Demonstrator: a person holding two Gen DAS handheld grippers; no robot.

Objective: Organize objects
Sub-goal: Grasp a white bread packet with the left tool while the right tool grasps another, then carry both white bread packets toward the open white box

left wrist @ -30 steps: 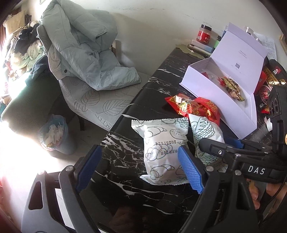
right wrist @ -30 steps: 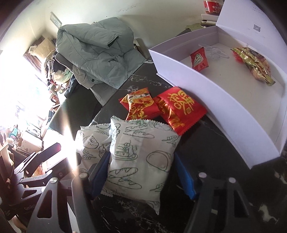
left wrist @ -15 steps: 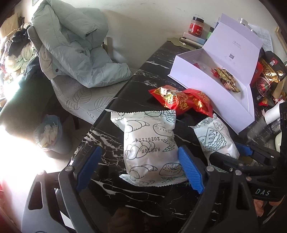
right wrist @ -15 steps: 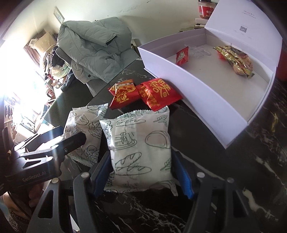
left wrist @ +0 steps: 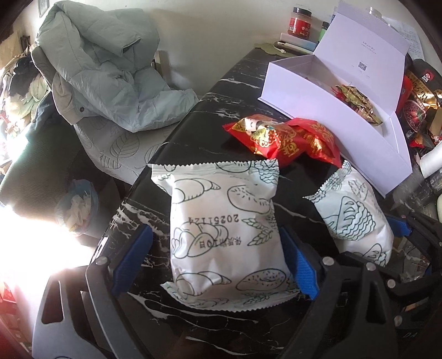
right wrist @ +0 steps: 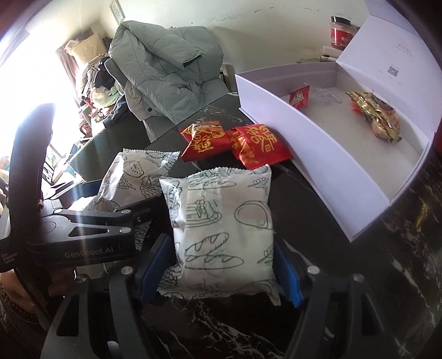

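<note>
We hold two grippers over a black marble desk [left wrist: 193, 138], each set around a white bread packet printed with line drawings. The left gripper [left wrist: 215, 262] stands wide, its jaws having just been opening: the left blue pad sits clear of the packet, with bare marble between them, while the right pad lies against or just beside the packet's edge — we cannot tell which. That left bread packet [left wrist: 223, 229] lies flat near the desk's left edge, its printed date upside down to the camera.

The right gripper [right wrist: 221, 265] brackets the right bread packet [right wrist: 223, 229] more closely, and its jaws too have just been opening. Both blue pads stand at the packet's sides, yet we cannot tell whether they press on it or merely touch. In the right wrist view the left gripper's black arm crosses in front of the other packet, at the left.

Past both packets, toward the middle of the desk, two red snack packets [right wrist: 234, 143] with gold lettering lie side by side, overlapping — one of them touching the front wall of an open white box [right wrist: 317, 154]. The box stands at the desk's far right part with its lid upright; inside lie a small red sachet [right wrist: 299, 98] and a gold-wrapped snack [right wrist: 375, 116], well apart. A red-lidded jar [left wrist: 299, 23] stands at the desk's far end by the wall. Beside the desk's left edge a pale green padded jacket [left wrist: 110, 69] is heaped on a chair.
</note>
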